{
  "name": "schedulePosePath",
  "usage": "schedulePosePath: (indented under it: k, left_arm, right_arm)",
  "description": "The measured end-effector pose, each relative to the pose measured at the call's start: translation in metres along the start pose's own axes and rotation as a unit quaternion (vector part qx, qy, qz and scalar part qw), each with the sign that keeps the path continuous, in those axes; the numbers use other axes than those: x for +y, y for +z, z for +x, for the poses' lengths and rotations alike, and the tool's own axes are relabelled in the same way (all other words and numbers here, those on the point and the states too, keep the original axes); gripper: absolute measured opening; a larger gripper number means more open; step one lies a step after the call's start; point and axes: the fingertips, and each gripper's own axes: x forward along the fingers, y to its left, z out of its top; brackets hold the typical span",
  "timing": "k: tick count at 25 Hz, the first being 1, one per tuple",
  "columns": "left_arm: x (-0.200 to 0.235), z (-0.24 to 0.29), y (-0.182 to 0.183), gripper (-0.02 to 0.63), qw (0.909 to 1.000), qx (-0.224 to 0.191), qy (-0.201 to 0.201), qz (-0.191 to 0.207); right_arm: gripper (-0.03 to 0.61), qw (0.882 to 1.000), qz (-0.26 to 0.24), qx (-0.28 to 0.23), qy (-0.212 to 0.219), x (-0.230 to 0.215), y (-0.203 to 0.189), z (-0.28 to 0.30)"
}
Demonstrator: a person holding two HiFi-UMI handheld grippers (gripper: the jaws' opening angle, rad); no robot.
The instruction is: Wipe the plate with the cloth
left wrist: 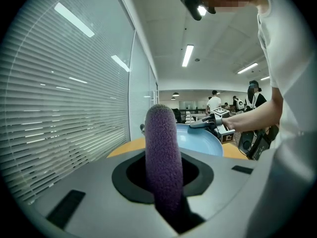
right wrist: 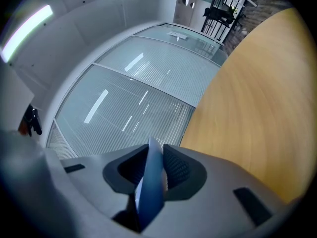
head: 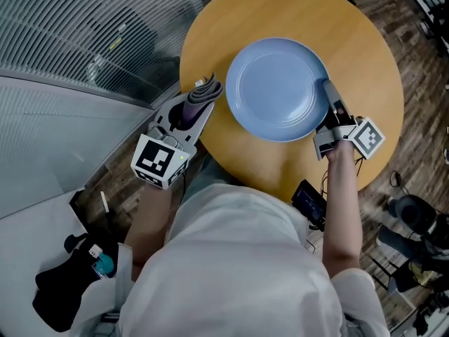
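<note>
My left tongs (head: 205, 93) gripped the purple cloth (head: 188, 111); my right tongs (head: 330, 93) pinched the rim of the blue plate (head: 273, 86) over the bench (head: 295, 5).

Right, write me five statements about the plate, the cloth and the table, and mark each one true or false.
1. The right gripper is clamped on the rim of the plate. True.
2. The left gripper is empty. False: its jaws are shut on the cloth.
3. The table is square. False: it is round, with a wooden top.
4. Nothing lies on the plate. True.
5. The cloth is spread flat across the middle of the plate. False: it is bunched in the left gripper, over by the plate's left edge.
</note>
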Motion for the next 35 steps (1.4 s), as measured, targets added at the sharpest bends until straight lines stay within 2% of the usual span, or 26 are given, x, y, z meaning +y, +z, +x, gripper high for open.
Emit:
schedulePosePath:
  k: [7,21,27,35]
  left_arm:
    - [0.008,-0.013,-0.007,0.083,0.9999,0.002,0.011,-0.01]
    - [0.06,0.022,-0.039,0.083,0.9982,0.035,0.018,-0.045]
    - [0.07,0.031,-0.042,0.083,0.9978,0.042,0.02,-0.047]
    - [0.085,0.04,-0.045,0.084,0.997,0.045,0.03,-0.054]
  right_arm:
    - [0.101,1.0,0.001,-0.005,-0.007,-0.007,-0.005,0.006]
    - [0.102,0.997,0.054,-0.035,-0.035,-0.07,0.011,0.066]
    - [0.101,0.996,0.061,-0.046,-0.046,-0.09,0.02,0.076]
    - [0.103,0.991,0.074,-0.087,-0.073,-0.124,0.032,0.088]
